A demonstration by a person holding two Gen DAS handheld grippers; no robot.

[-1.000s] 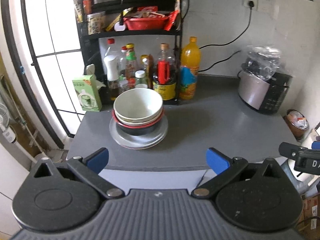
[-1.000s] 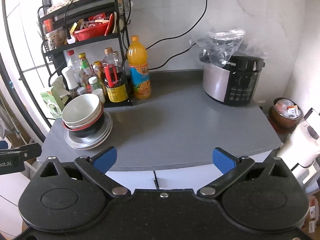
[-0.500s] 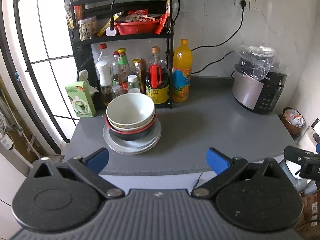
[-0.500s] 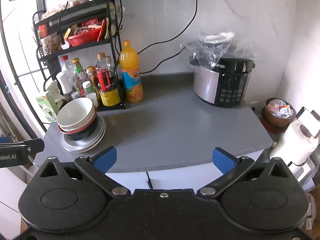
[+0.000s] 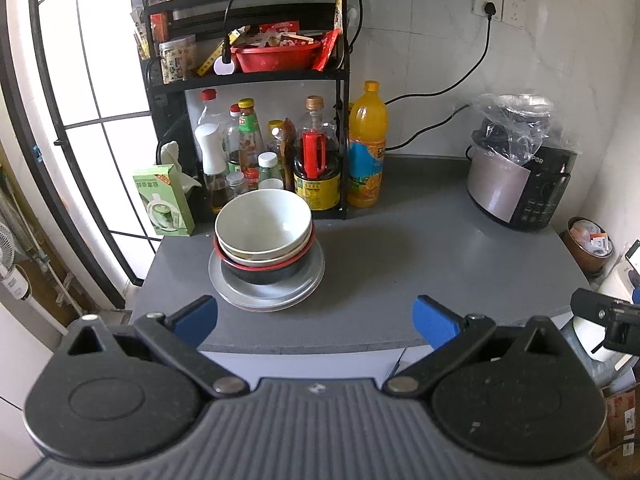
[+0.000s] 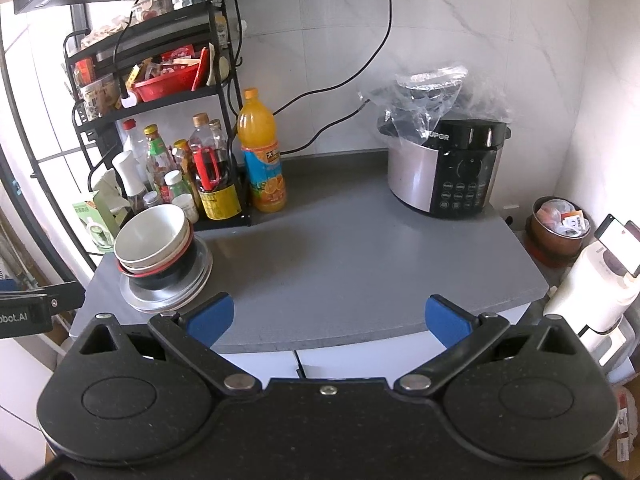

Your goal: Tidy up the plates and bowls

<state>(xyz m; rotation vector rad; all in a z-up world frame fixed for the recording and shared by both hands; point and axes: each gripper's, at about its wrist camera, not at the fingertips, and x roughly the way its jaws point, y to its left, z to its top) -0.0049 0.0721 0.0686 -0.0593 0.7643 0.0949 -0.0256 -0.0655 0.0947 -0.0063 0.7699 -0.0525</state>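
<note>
A home kitchen is showing here. A grey countertop (image 6: pixel 360 248) is carrying a plugged-in rice cooker (image 6: pixel 444 172) at its back right. At its back left a black shelf rack (image 5: pixel 244 76) is holding sauce bottles (image 5: pixel 248 148) and a red basin (image 5: pixel 276 56), with an orange drink bottle (image 6: pixel 260 160) standing beside it. Stacked bowls (image 5: pixel 264 240) are sitting on plates (image 5: pixel 268 292) in front of the rack, under a tiled wall.

The stacked bowls (image 5: pixel 264 240) hide the middle of the plates (image 5: pixel 308 284) beneath them, a crumpled plastic bag (image 6: pixel 424 96) covers the cooker's (image 6: pixel 444 172) lid, and the labels on the rack's (image 5: pixel 344 80) small bottles (image 5: pixel 236 180) are too small to read.
</note>
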